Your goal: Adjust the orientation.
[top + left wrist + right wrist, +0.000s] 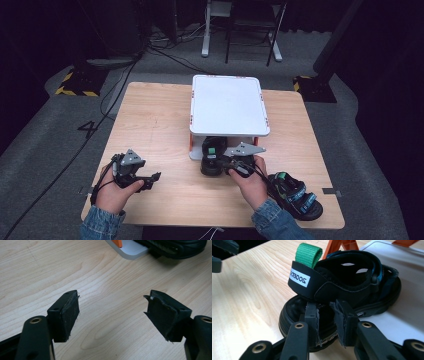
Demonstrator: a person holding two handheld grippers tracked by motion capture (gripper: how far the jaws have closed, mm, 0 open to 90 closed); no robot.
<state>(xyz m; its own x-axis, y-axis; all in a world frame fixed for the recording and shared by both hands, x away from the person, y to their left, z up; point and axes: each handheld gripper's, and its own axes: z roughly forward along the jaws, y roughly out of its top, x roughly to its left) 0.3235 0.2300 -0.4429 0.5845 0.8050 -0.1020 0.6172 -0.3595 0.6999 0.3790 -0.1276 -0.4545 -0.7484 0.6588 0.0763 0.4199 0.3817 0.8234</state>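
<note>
A black sandal [212, 151] with a green heel loop lies half under the white rack [227, 105], its heel toward me. In the right gripper view the sandal [342, 285] rests partly on the rack's lower plate [407, 315]. My right gripper [227, 167] [325, 315] is at the heel, jaws close together with a narrow gap just below the heel strap. Whether the pads press on anything is not visible. My left gripper [155, 176] [112, 312] rests over bare wood at the front left, jaws wide apart and empty.
A second black sandal [295, 196] with blue and green straps lies at the table's front right corner, behind my right forearm. The rack has orange legs [337, 246] and stands at the middle back of the wooden table [160, 125]. Chair and stand legs are on the floor beyond.
</note>
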